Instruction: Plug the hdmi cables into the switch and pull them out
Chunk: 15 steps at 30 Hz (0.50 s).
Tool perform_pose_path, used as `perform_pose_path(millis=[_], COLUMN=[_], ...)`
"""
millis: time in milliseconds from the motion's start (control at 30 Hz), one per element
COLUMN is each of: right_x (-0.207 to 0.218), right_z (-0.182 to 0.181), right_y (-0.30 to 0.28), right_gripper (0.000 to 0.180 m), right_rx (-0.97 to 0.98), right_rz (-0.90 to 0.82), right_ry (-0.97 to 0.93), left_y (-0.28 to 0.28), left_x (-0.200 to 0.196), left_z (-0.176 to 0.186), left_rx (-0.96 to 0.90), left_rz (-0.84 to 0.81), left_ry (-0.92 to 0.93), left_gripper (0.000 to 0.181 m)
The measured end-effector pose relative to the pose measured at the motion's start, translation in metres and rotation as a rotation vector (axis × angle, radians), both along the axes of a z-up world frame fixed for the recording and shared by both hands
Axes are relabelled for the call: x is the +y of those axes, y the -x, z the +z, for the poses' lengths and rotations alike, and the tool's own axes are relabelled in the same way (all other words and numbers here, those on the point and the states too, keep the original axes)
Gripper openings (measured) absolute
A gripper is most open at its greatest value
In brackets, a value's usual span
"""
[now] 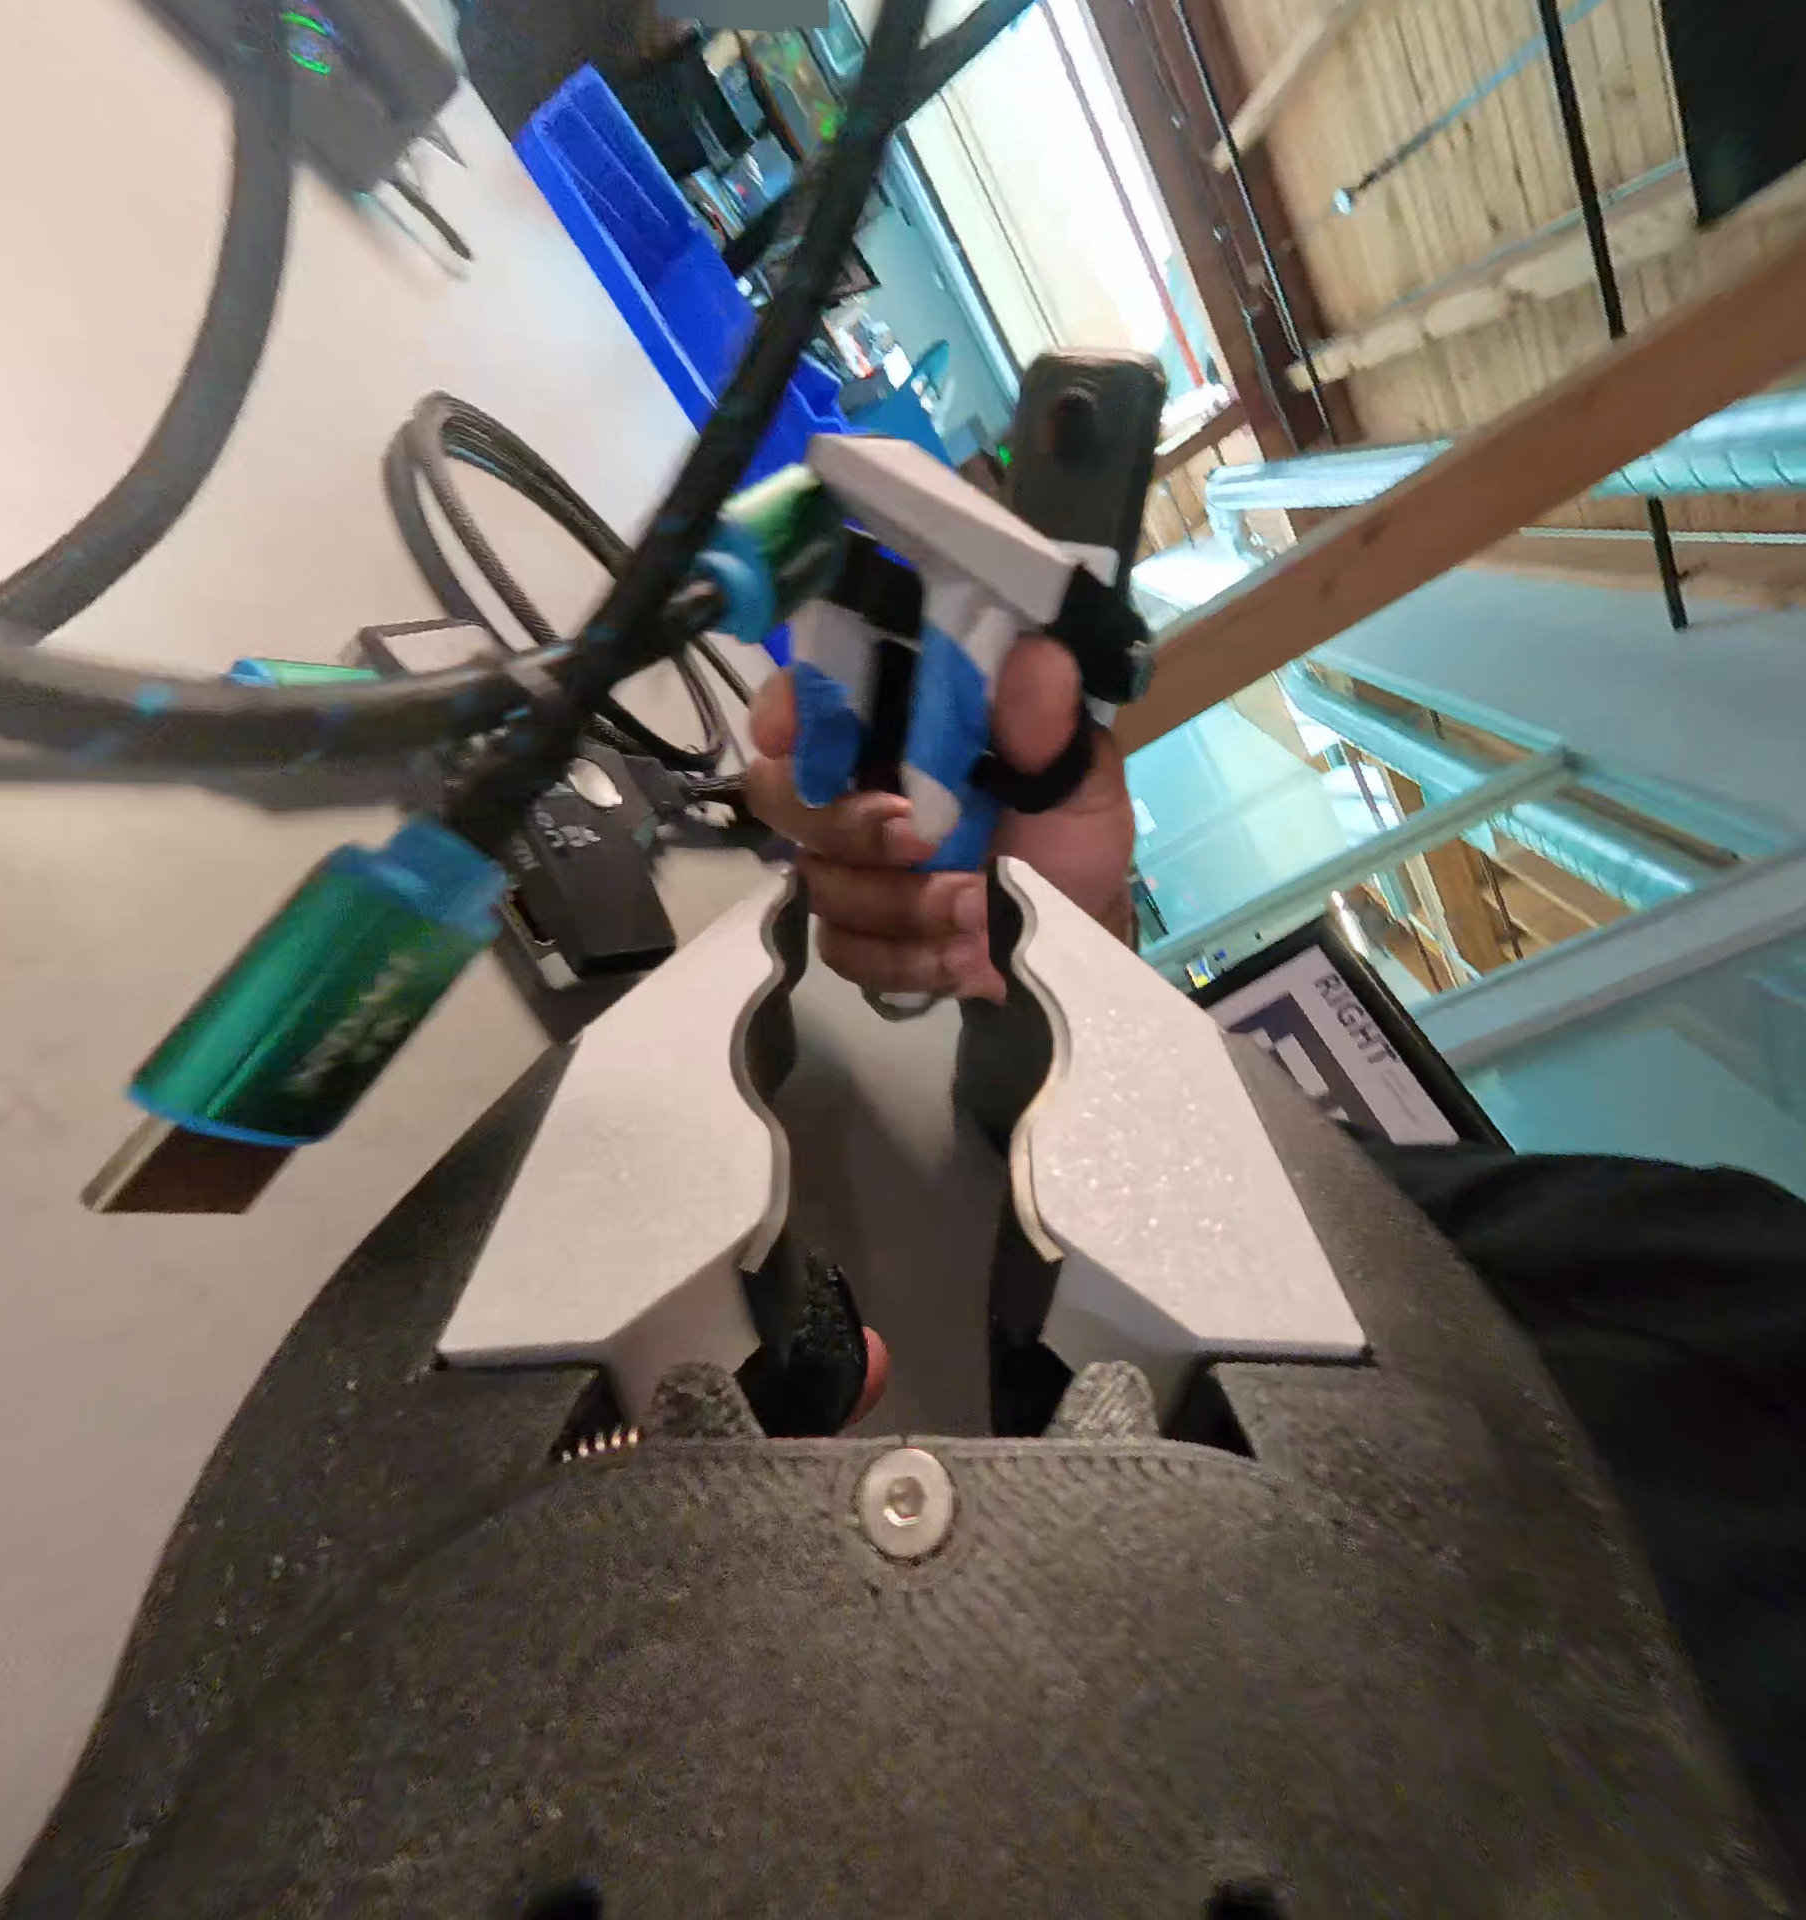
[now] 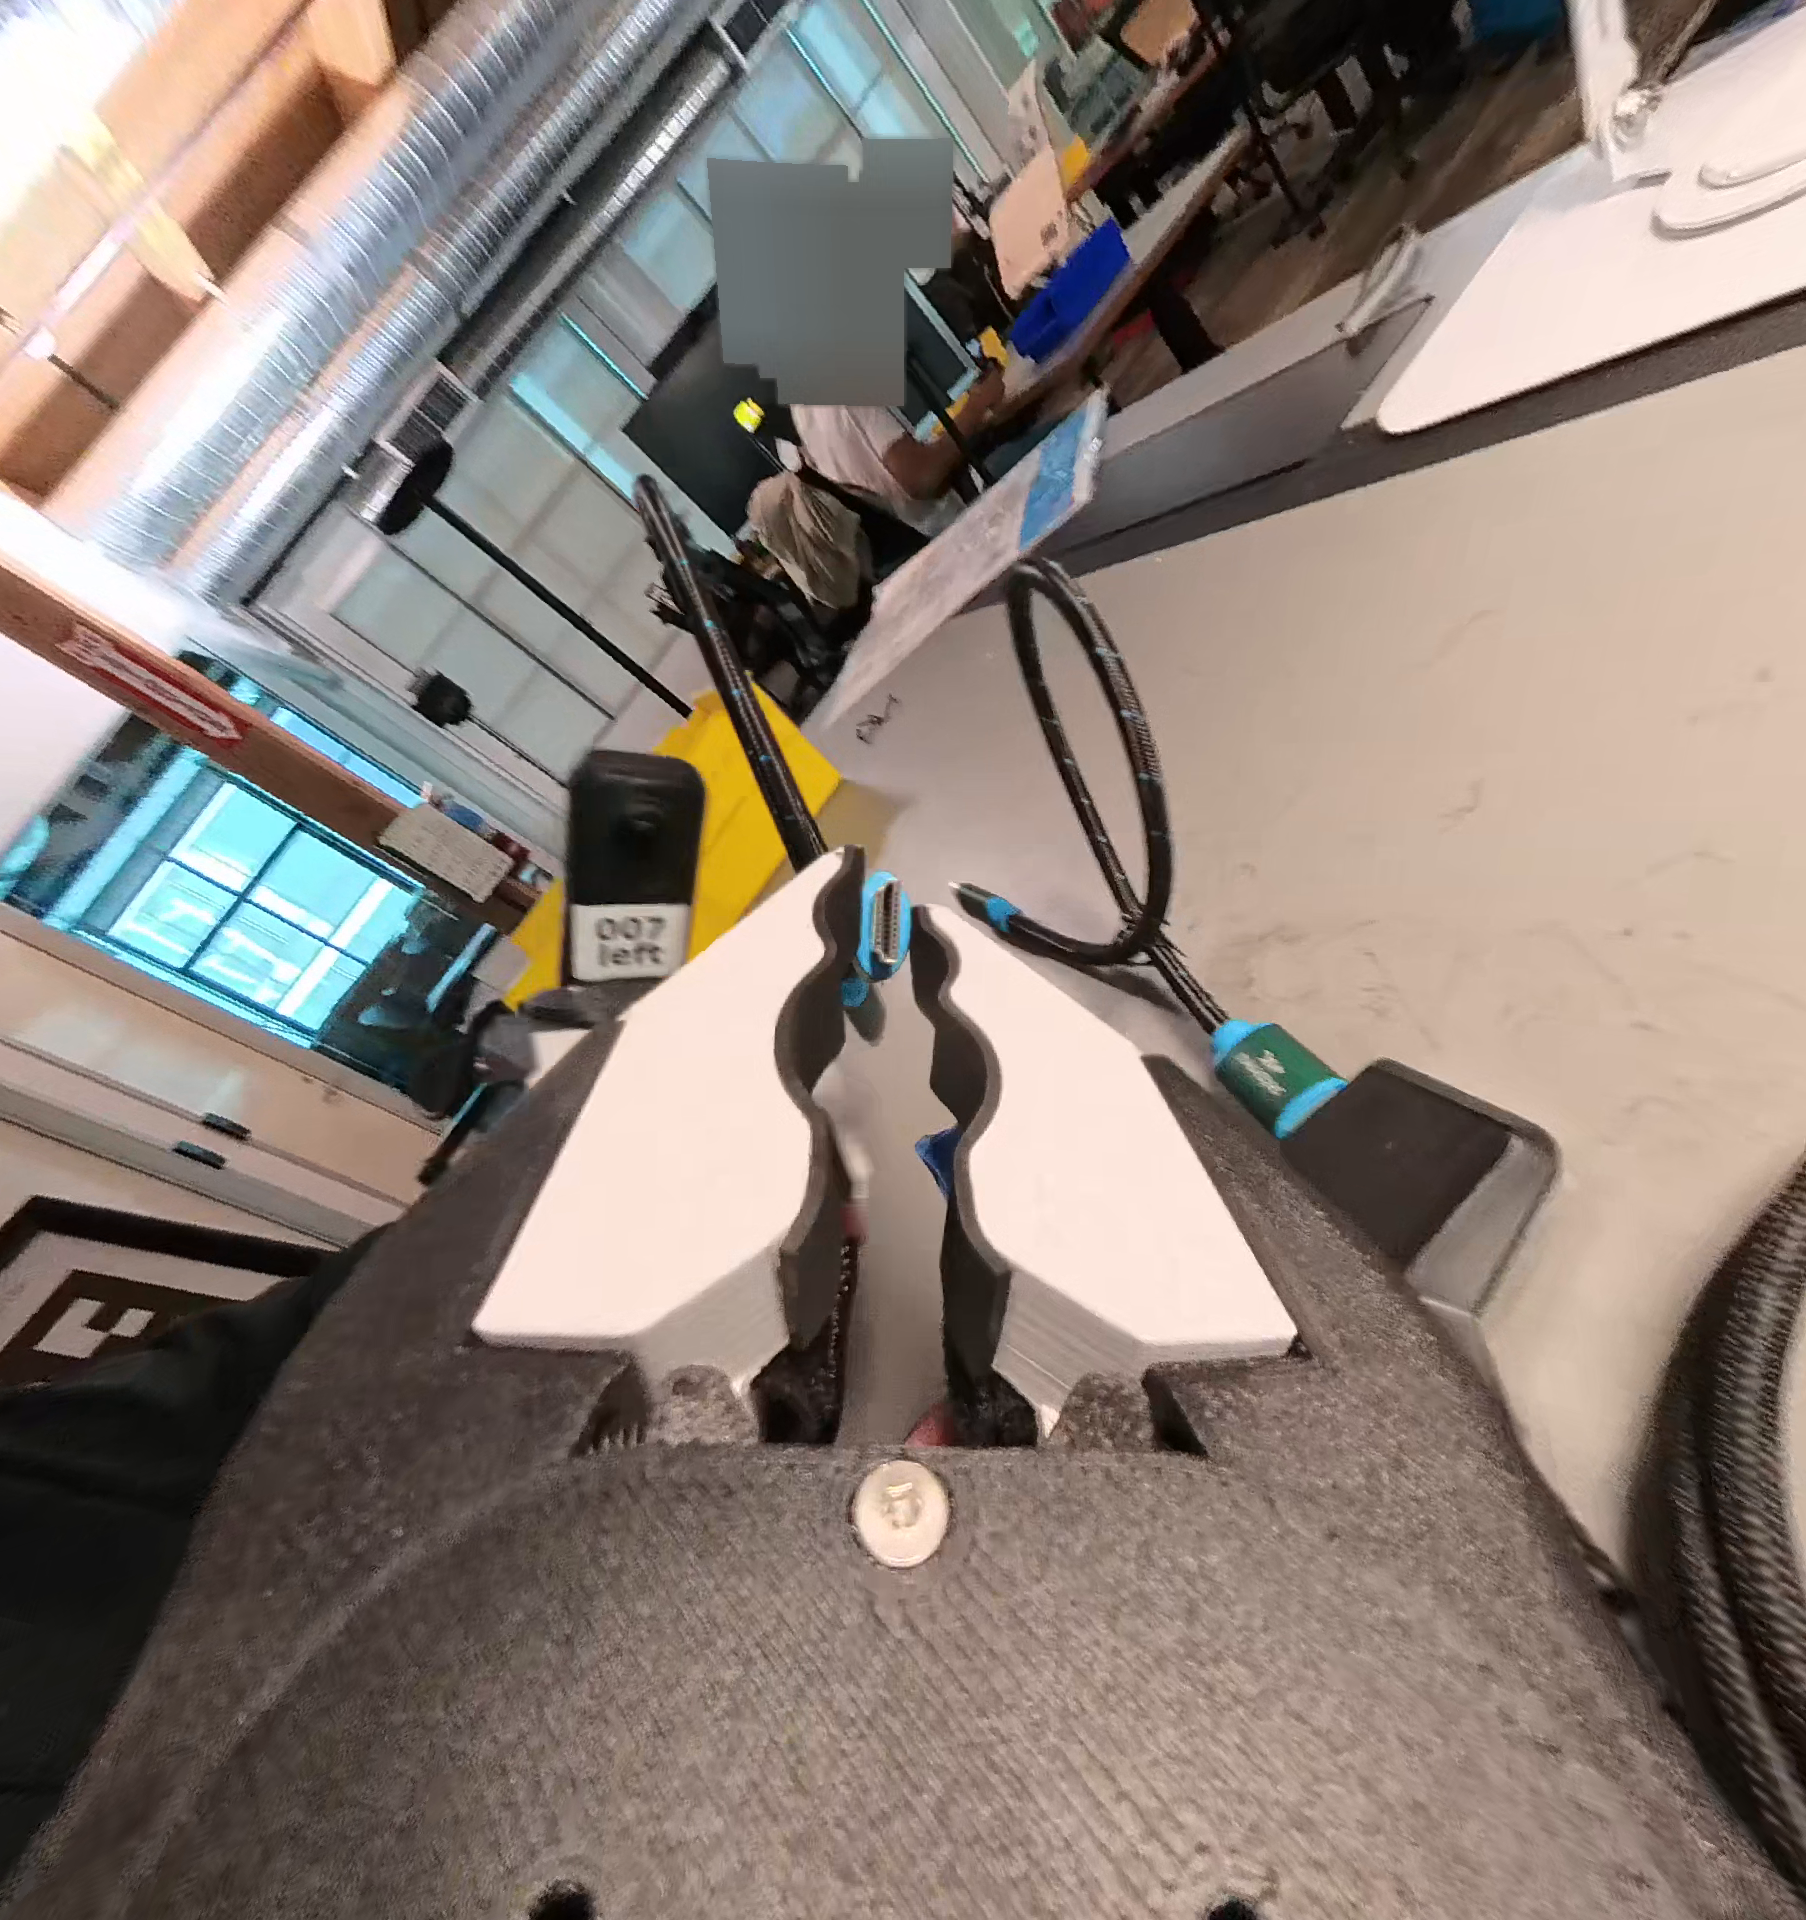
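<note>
A: Tongs first. What is the right gripper point(image 2: 883, 914) doing?

B: It is pinching a plug point(image 2: 886, 923) right at its tips, in the middle of the right wrist view. The metal end points out past the tips, away from the handle. Its black cord point(image 2: 733, 696) runs off to the upper left.

A: And the left gripper point(image 1: 894, 904)?

B: Its fingers are spread apart with nothing between them. It looks across at the right gripper, which sits in the middle of the left wrist view.

A: Where is the switch point(image 2: 1398, 1174)?

B: In the right wrist view it is the black box at the right of the frame, lying on the table point(image 2: 1501, 727). One green plug point(image 2: 1273, 1075) already sits in it, pointing up and left.

A: So which way must the held plug go?

B: I think down and to the right. The right gripper looks nearer, but its plug points away from the box, so it must turn first.
</note>
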State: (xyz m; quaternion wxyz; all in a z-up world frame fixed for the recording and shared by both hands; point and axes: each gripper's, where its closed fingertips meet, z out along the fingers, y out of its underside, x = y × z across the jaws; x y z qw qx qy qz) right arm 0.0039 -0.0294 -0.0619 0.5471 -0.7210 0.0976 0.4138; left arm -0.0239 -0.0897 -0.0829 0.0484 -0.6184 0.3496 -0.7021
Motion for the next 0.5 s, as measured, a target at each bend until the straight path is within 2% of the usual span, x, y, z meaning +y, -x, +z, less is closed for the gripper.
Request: perform_pose_path(millis=[67,133,300,500], right_x=[-0.001,-0.003,-0.013,-0.030], right_z=[0.008,0.014,0.030,0.033], right_y=[0.008,0.013,0.028,0.059], right_gripper=[0.010,0.009,0.011,0.010], right_rx=[-0.031,-0.142,-0.523,-1.033], right_rz=[0.015,0.021,0.033,0.027], right_ry=[-0.061,-0.133,-0.378,-0.684], left_y=[-0.004,-0.003,0.006,0.007], left_x=[0.008,0.018,0.037,0.032], left_z=[-0.003,0.007,0.035,0.040], left_rx=[-0.003,-0.058,-0.197,-0.229], left_rz=[0.057,0.098,0.146,0.121], left_ry=[0.022,0.085,0.211,0.298], left_gripper=[0.043,0.050,0.054,0.055])
